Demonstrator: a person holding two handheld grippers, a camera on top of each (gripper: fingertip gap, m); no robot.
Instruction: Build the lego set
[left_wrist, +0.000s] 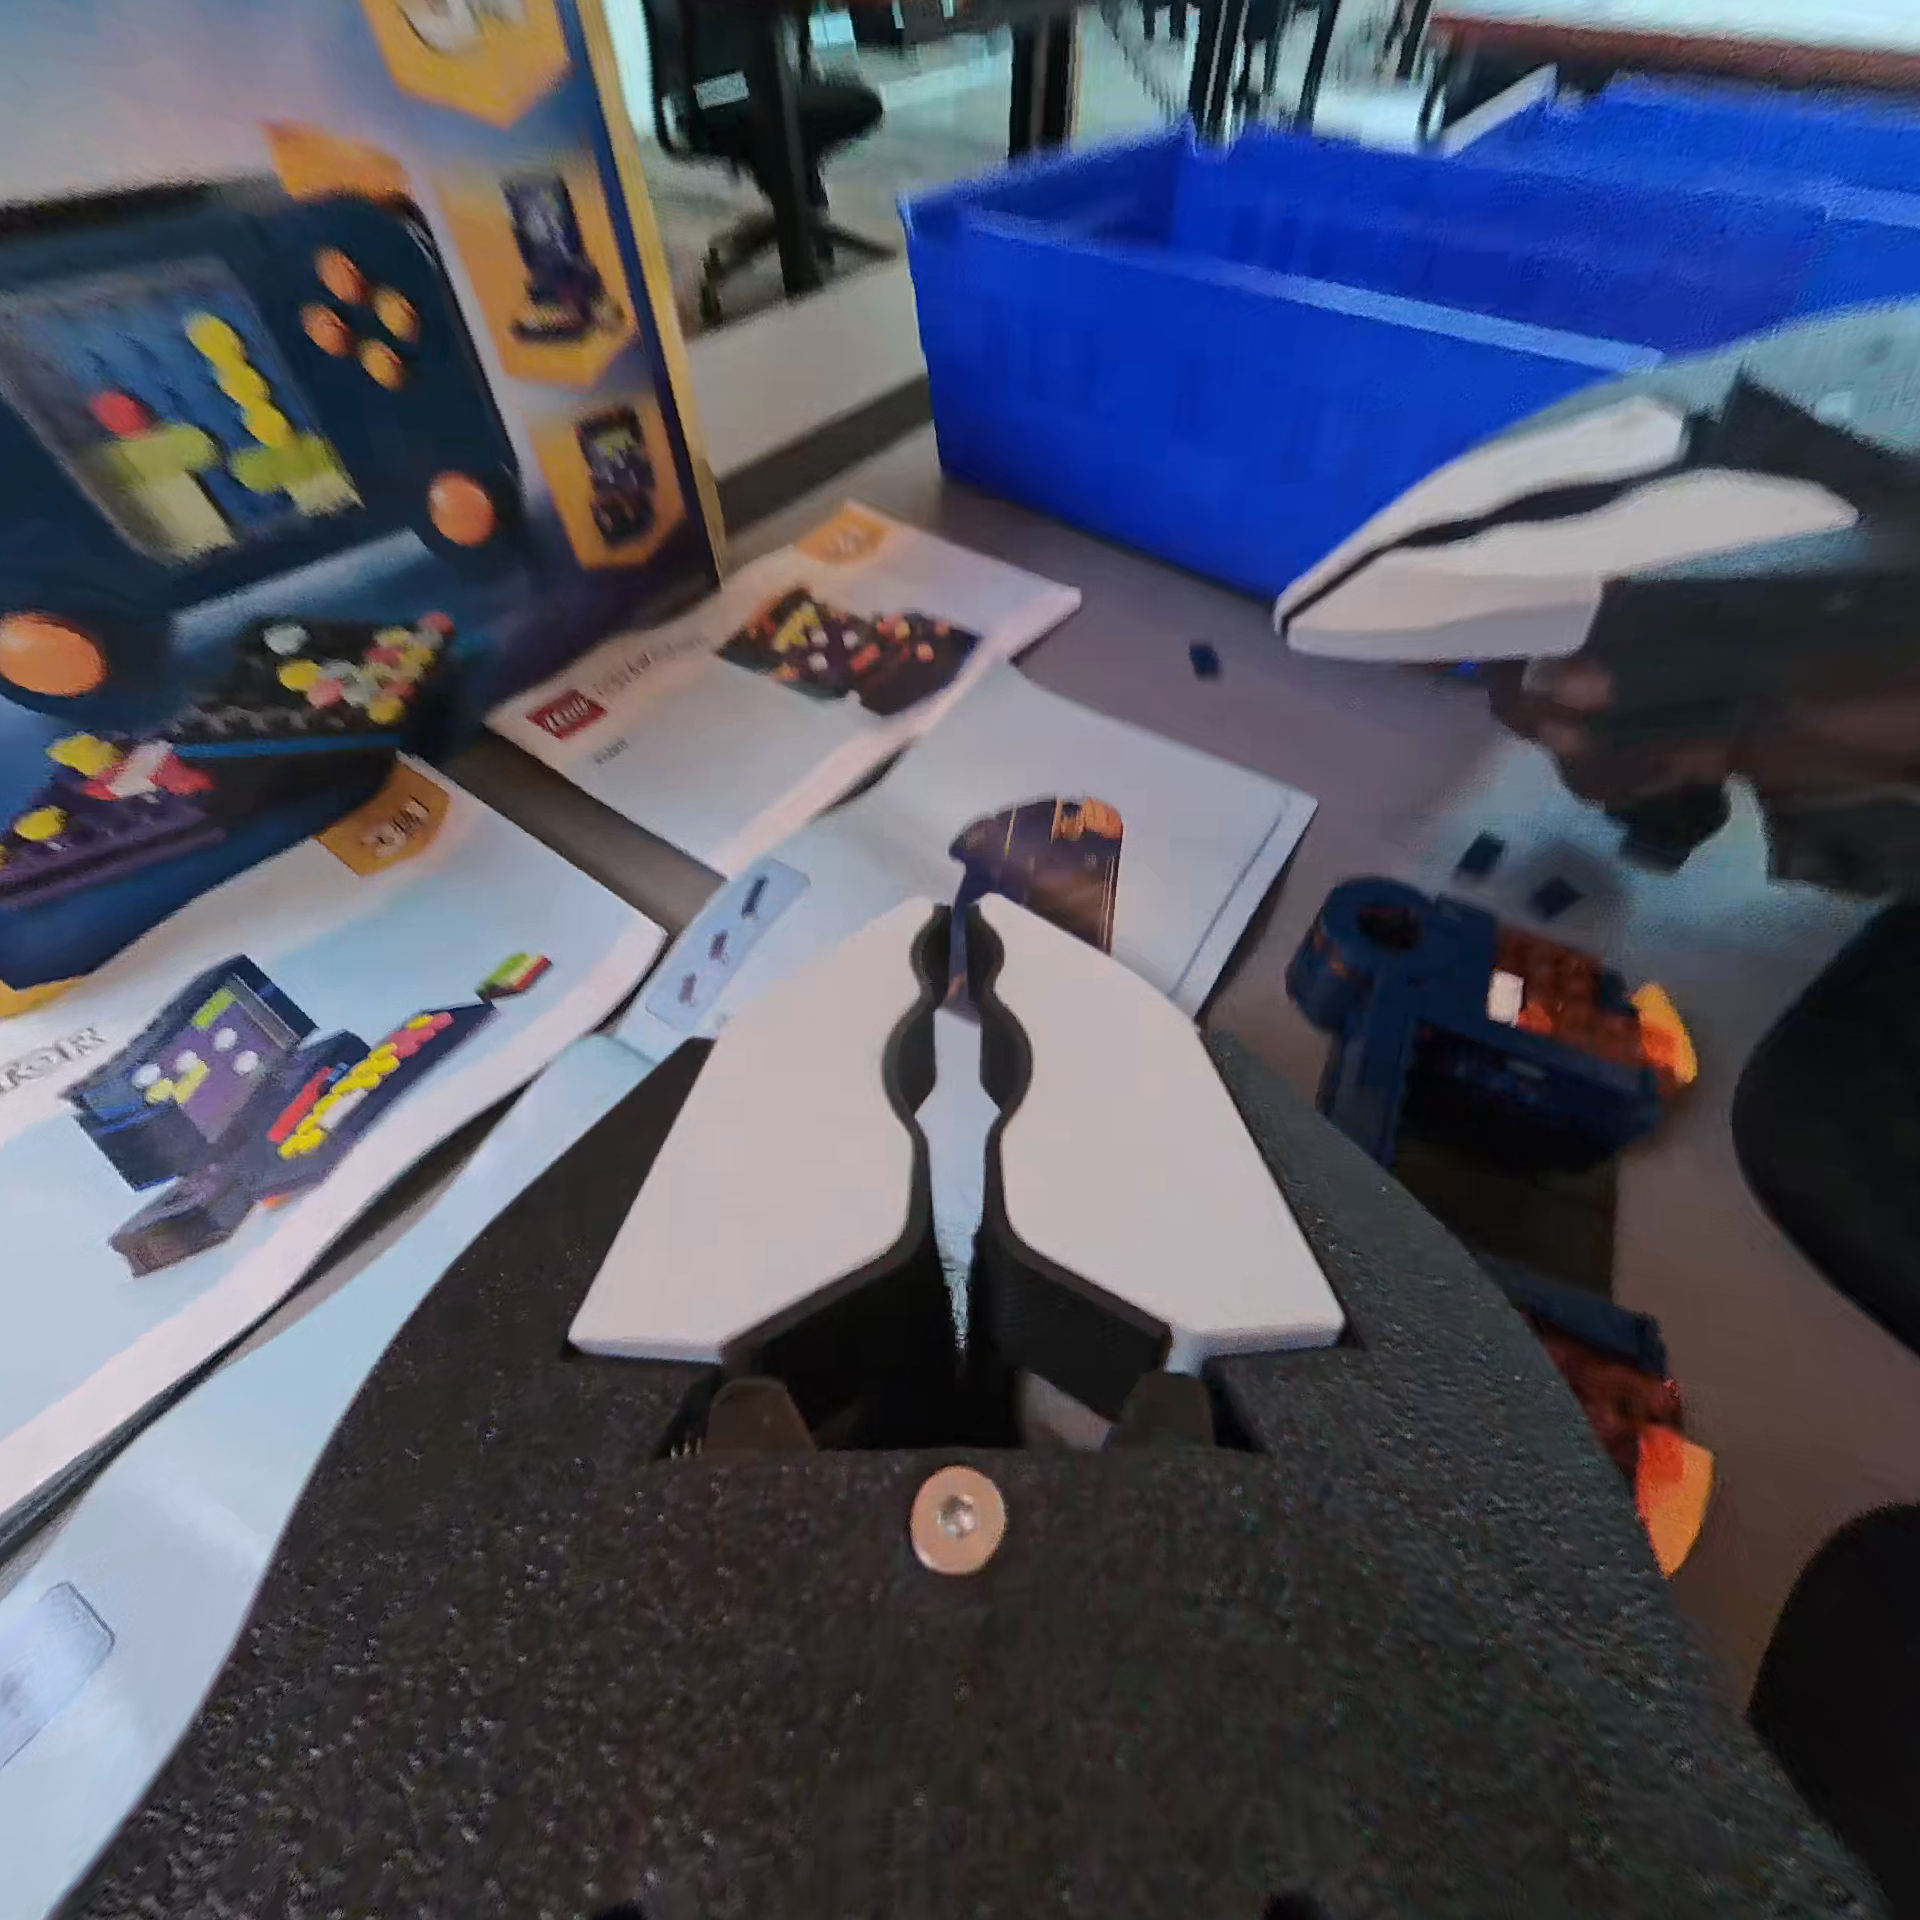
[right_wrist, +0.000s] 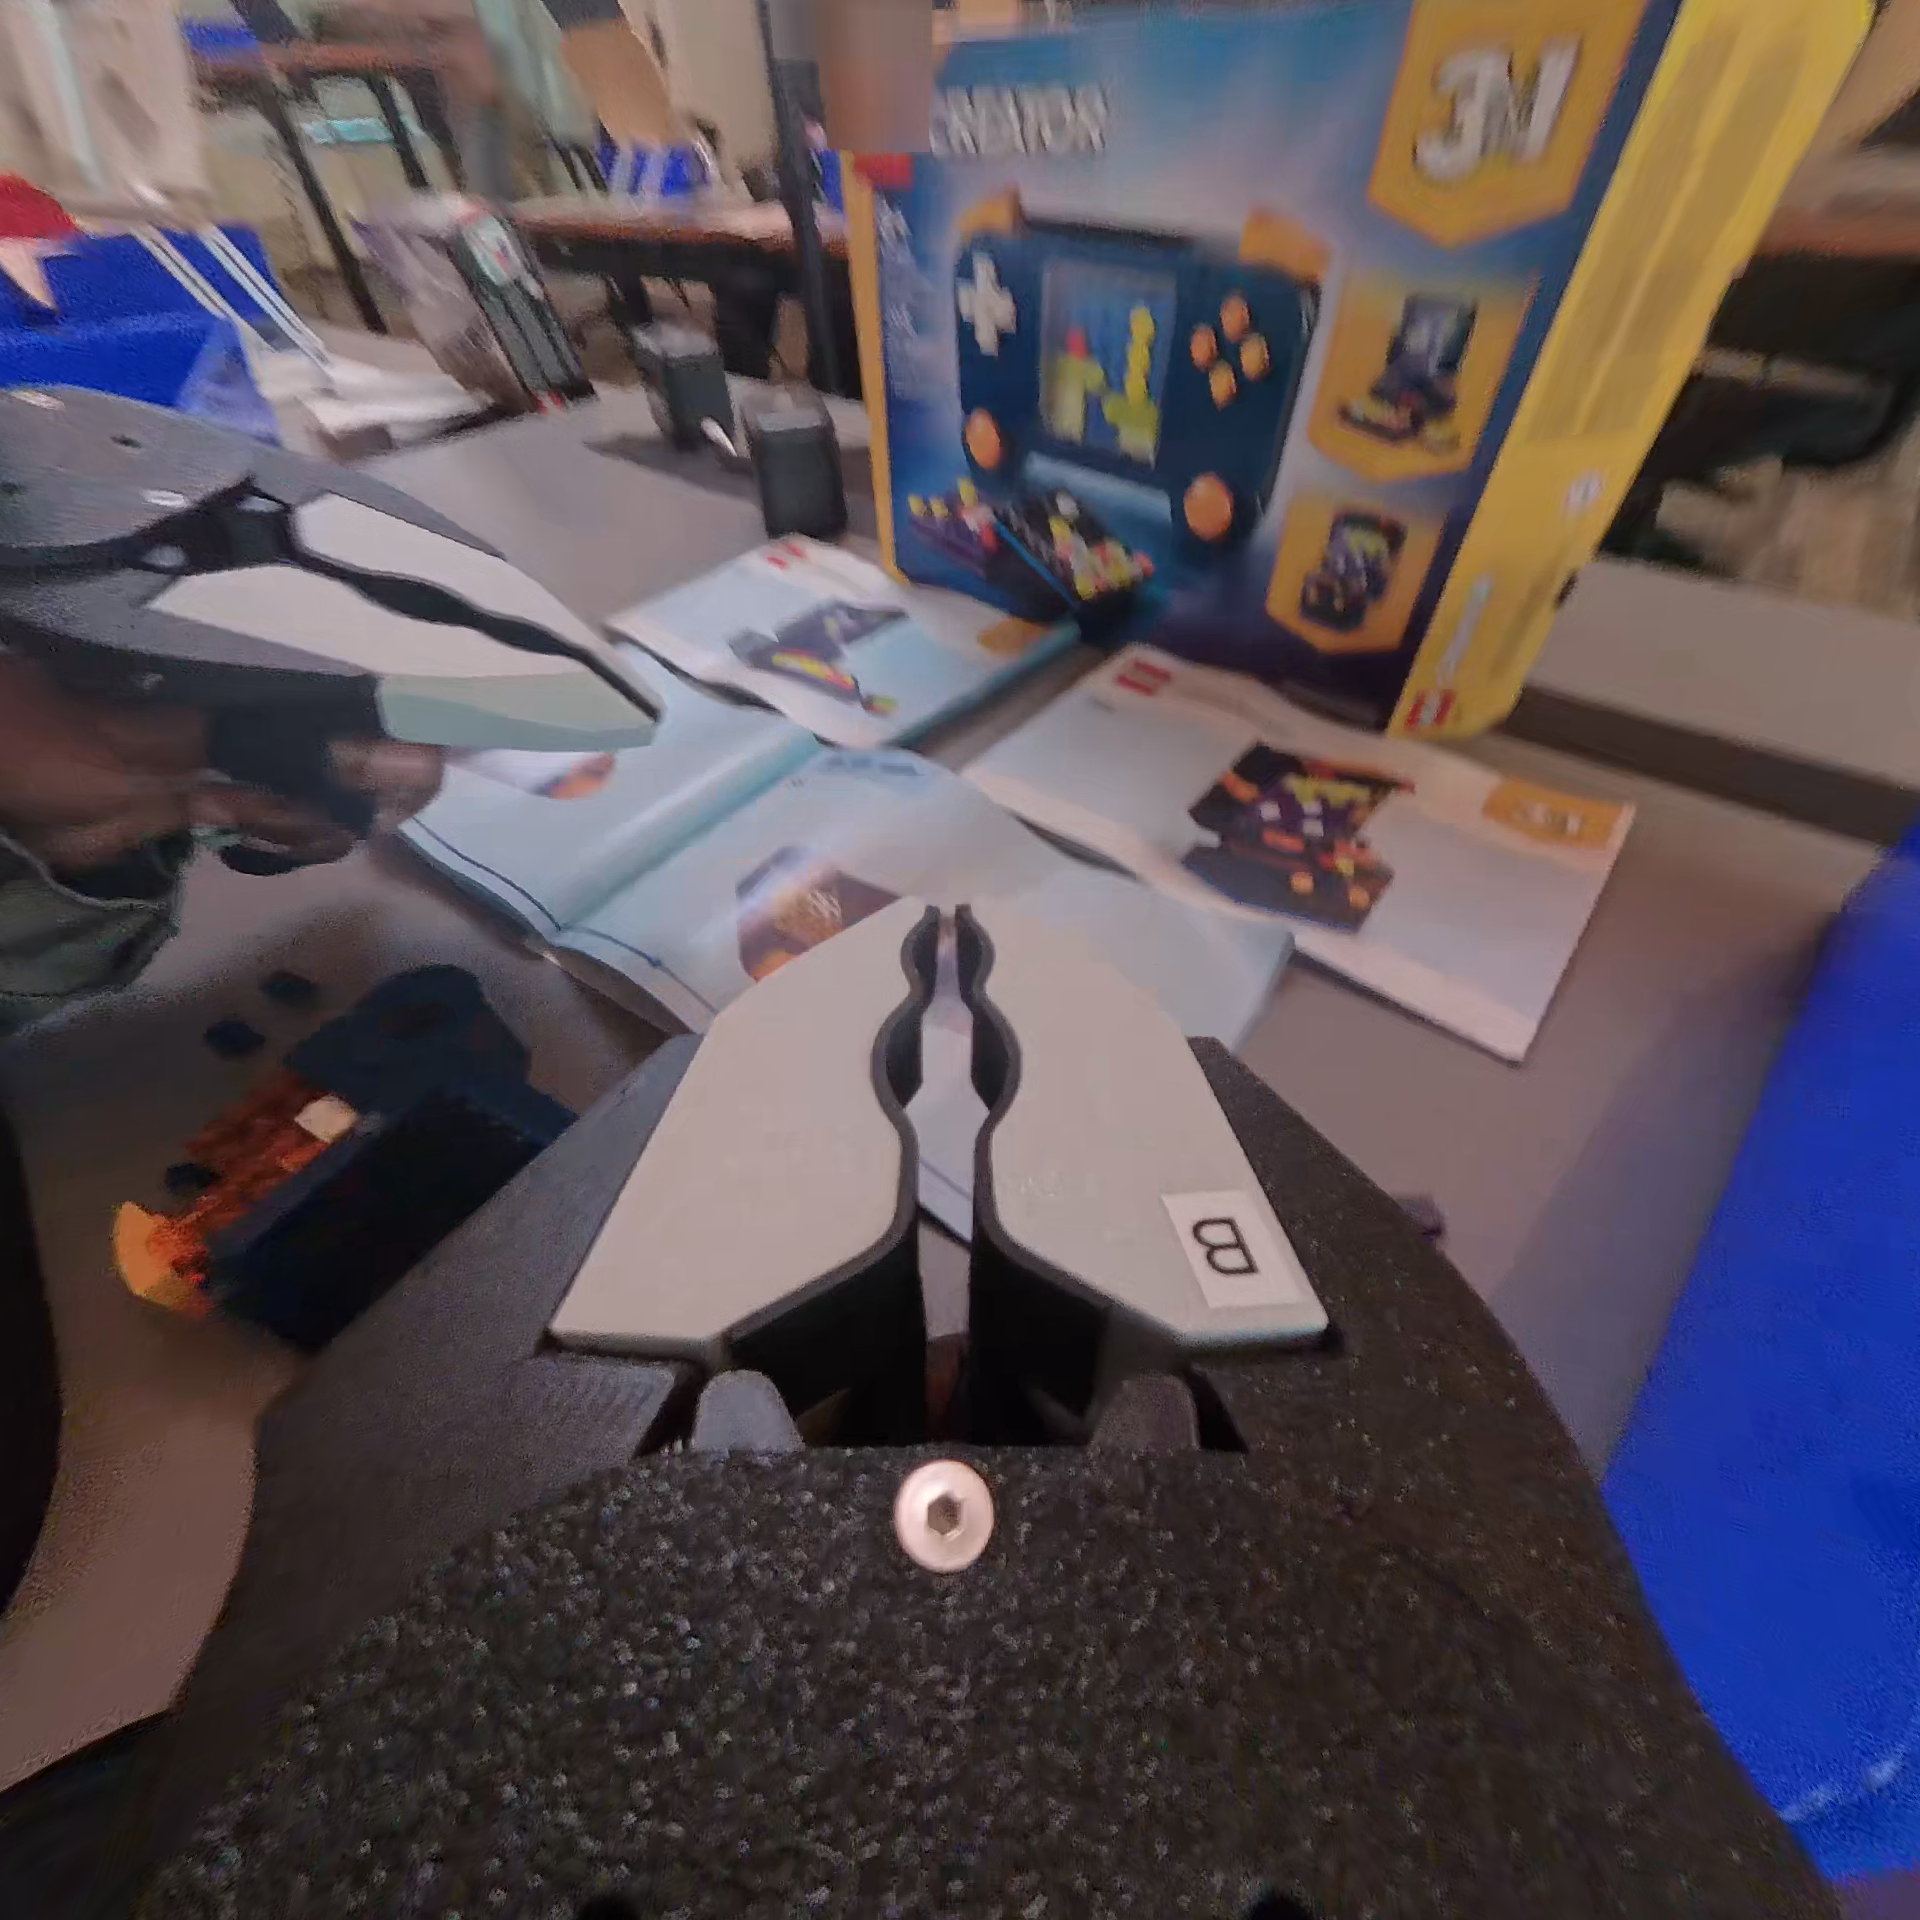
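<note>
Two grippers aloft over table, left gripper (left_wrist: 961, 914) and right gripper (right_wrist: 945, 914) both nearly closed, seemingly empty though blur hinders. Partial lego build (left_wrist: 1475, 1039), navy-orange, sits near open booklet (right_wrist: 727, 831); loose pieces (left_wrist: 1481, 854) beside it. Build unfinished, most work remaining.

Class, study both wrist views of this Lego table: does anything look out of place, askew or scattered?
Mildly. The instruction booklets lie fanned and overlapping at different angles before the upright set box. A few small dark pieces sit loose on the table beside the part-built blue and orange model. Nothing looks damaged or spilled.
</note>
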